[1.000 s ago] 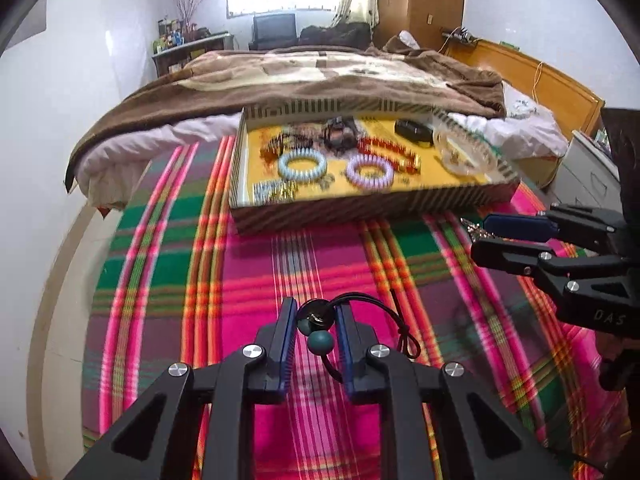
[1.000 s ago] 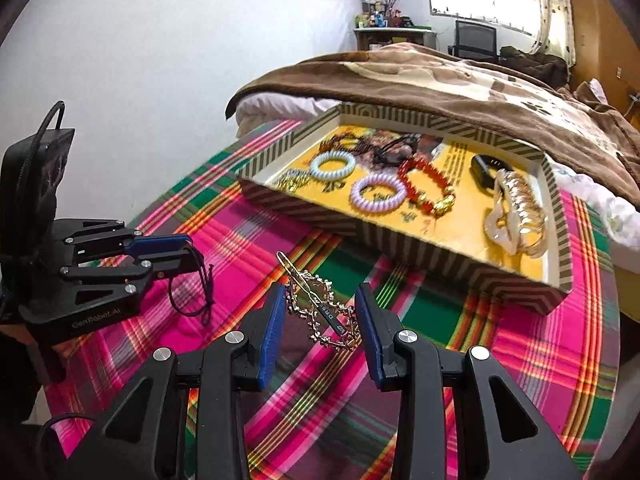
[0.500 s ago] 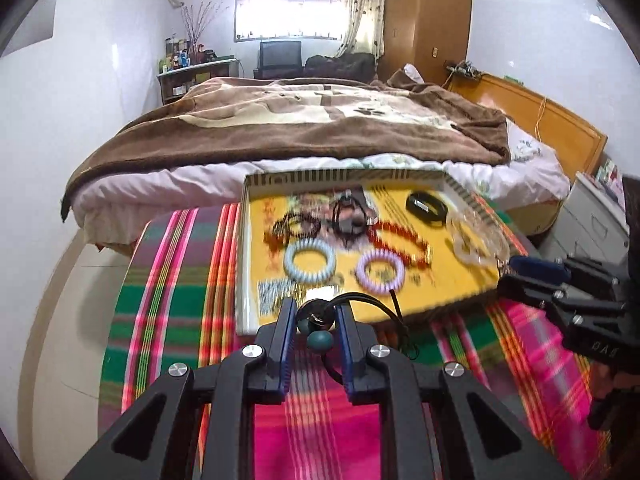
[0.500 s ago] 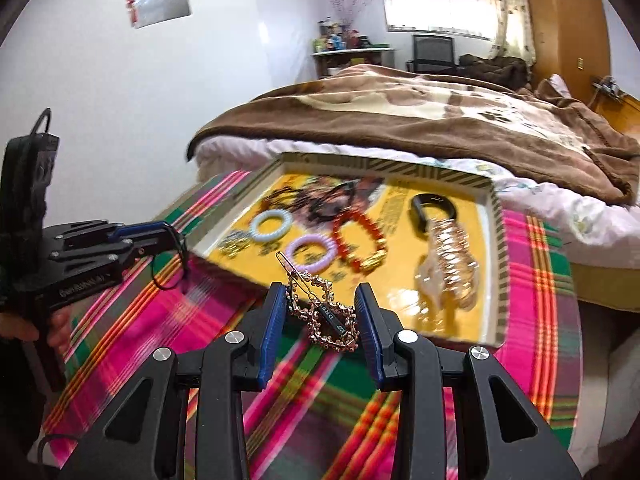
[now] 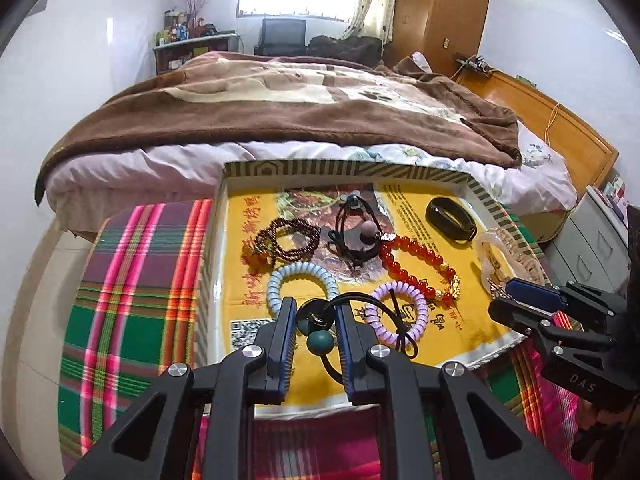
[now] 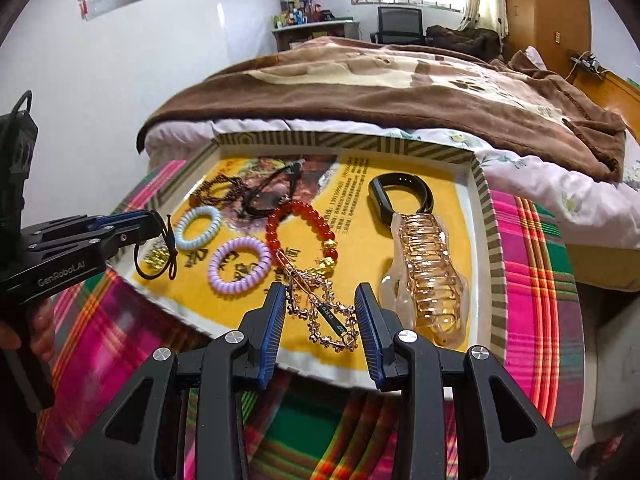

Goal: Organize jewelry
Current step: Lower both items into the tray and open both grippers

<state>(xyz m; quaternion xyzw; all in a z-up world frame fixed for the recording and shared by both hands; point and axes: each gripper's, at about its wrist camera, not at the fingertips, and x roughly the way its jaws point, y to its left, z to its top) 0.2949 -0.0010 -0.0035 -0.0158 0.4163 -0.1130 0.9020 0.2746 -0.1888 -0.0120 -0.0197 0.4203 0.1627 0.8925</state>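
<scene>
A striped-rim tray (image 5: 344,169) with a yellow liner holds several pieces: a blue coil band (image 5: 301,279), a purple coil band (image 5: 400,311), a red bead bracelet (image 5: 416,263), a dark bead bracelet (image 5: 289,242), a black band (image 5: 451,220) and a clear hair claw (image 6: 425,271). My left gripper (image 5: 316,329) is shut on a black cord hair tie with green beads (image 5: 320,340), over the tray's near left. My right gripper (image 6: 321,315) is shut on a gold rhinestone hair clip (image 6: 322,310) over the tray's near edge.
The tray sits on a pink and green plaid cloth (image 5: 132,312). A bed with a brown blanket (image 5: 280,108) lies right behind the tray. A grey drawer unit (image 5: 592,236) stands at the right. White wall runs along the left.
Both grippers moved forward from over the plaid cloth to over the tray's near part, each carrying its piece. Their grip did not change.
</scene>
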